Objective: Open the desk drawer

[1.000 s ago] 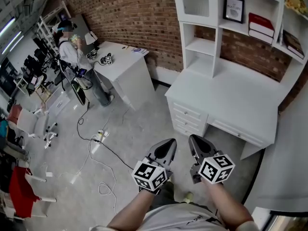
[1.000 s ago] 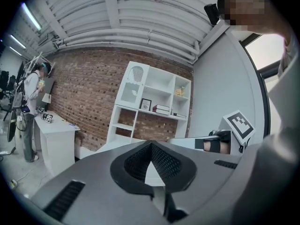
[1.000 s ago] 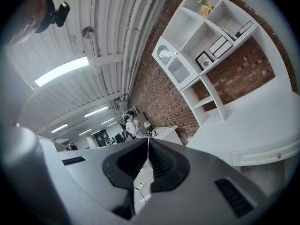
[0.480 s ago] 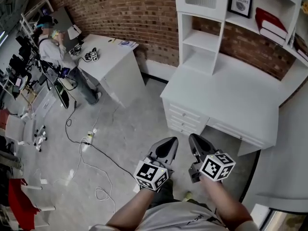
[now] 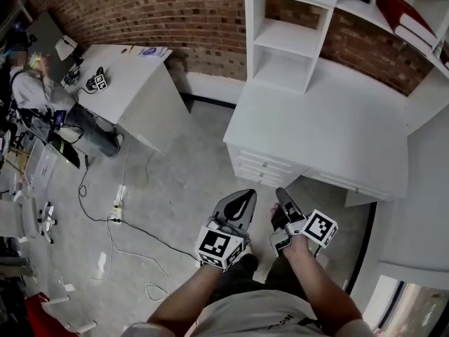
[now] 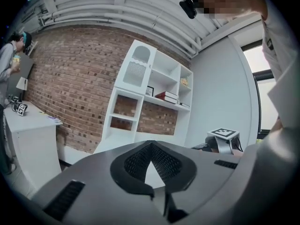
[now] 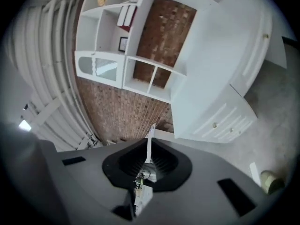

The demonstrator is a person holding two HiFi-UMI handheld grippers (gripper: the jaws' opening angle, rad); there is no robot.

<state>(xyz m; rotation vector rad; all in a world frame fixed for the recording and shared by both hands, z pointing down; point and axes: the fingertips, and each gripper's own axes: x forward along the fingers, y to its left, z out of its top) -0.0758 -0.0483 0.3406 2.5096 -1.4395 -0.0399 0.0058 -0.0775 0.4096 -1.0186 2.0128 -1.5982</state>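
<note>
The white desk (image 5: 323, 128) has a stack of small drawers (image 5: 261, 167) in a pedestal under the left end of its tabletop, each with a panelled white front and a small round knob (image 5: 265, 164). Beside the stack, across the knee space, runs one wide drawer (image 5: 347, 186), shallow and white as well, just beneath the tabletop's front edge. Every drawer front sits flush with the desk's face: all are shut, none pulled out
</note>
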